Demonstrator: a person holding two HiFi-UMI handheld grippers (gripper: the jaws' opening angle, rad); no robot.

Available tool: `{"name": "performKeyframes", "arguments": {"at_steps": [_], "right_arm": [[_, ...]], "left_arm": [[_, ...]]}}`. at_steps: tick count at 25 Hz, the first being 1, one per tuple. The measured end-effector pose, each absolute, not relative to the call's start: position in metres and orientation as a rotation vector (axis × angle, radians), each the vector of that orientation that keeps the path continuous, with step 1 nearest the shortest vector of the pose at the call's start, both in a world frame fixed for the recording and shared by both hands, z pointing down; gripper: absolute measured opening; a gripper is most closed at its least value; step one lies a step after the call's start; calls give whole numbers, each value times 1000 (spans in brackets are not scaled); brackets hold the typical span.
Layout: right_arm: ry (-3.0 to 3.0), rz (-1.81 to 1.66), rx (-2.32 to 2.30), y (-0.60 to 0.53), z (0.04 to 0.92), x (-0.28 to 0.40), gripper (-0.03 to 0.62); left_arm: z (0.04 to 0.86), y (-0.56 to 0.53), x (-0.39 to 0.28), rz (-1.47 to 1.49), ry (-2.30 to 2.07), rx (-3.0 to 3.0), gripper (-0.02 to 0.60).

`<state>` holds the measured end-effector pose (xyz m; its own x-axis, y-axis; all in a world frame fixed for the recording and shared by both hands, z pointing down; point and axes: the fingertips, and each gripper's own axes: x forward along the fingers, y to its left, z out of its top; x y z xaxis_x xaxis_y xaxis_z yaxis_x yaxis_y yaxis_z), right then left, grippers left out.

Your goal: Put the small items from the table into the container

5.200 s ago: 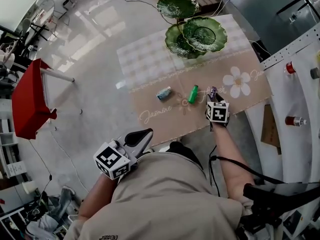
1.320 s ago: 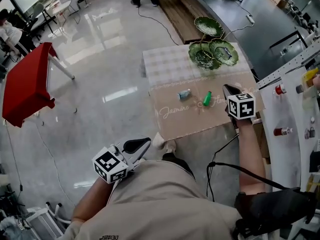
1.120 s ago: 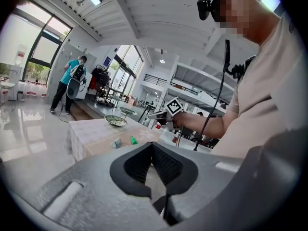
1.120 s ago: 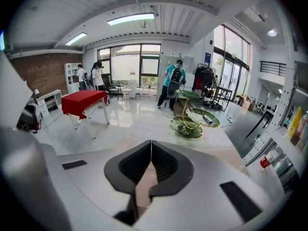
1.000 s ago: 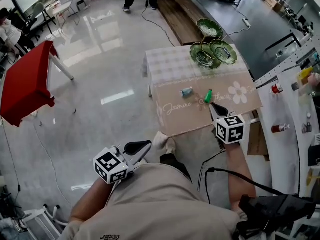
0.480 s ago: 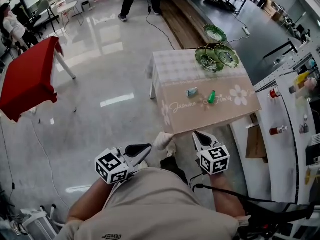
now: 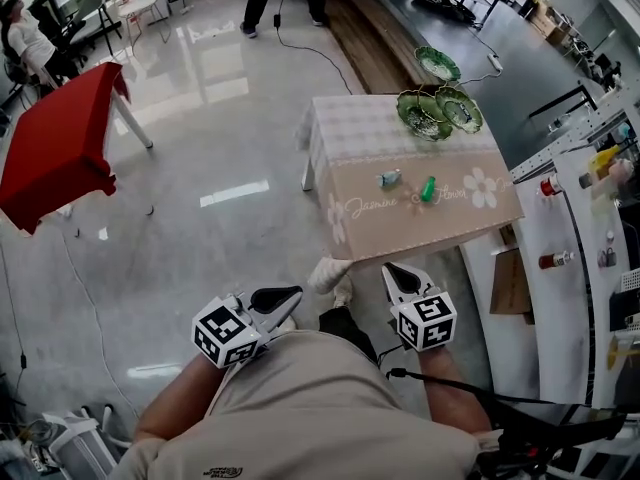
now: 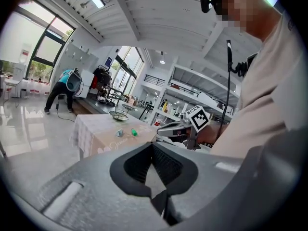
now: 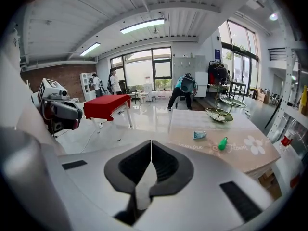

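Well short of the table [image 7: 430, 236], left tongs [image 7: 288, 295] and right tongs [image 7: 393, 272] hover closed.

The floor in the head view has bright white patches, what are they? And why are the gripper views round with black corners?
Head view: the patches are glare, light reflecting off the glossy floor. Left gripper view and right gripper view: wide-angle lenses bend straight lines and leave dark corners.
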<state>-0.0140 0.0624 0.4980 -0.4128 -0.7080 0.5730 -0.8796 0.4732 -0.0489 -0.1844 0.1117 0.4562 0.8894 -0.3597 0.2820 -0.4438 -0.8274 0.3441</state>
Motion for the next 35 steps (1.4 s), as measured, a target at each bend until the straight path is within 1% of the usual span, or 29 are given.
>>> {"name": "performKeyframes", "arguments": {"at_steps": [5, 9, 11, 13, 19, 22, 29, 35], "right_arm": [[-2223, 460, 1348, 49, 502, -4, 18], [-2180, 455, 1394, 29, 512, 23, 22], [-2144, 463, 1426, 15, 522, 42, 51], [-2105, 495, 1464, -1, 533, 66, 100], [-1998, 583, 1564, -52, 563, 135, 156], [-1957, 597, 1575, -81, 580, 161, 173], [-1892, 713, 1651, -149, 623, 215, 191], [-1866, 851, 1652, -185, 664, 238, 209]], "left_arm": [[454, 105, -185, 258, -610, 2641, 8], [455, 94, -176, 266, -614, 2628, 8], [455, 87, -169, 272, -610, 2629, 8], [452, 79, -160, 276, -605, 2632, 8], [449, 52, -131, 306, -602, 2613, 8], [448, 36, -117, 321, -625, 2605, 8], [442, -4, -81, 336, -686, 2592, 8], [439, -30, -51, 384, -715, 2579, 8]]}}
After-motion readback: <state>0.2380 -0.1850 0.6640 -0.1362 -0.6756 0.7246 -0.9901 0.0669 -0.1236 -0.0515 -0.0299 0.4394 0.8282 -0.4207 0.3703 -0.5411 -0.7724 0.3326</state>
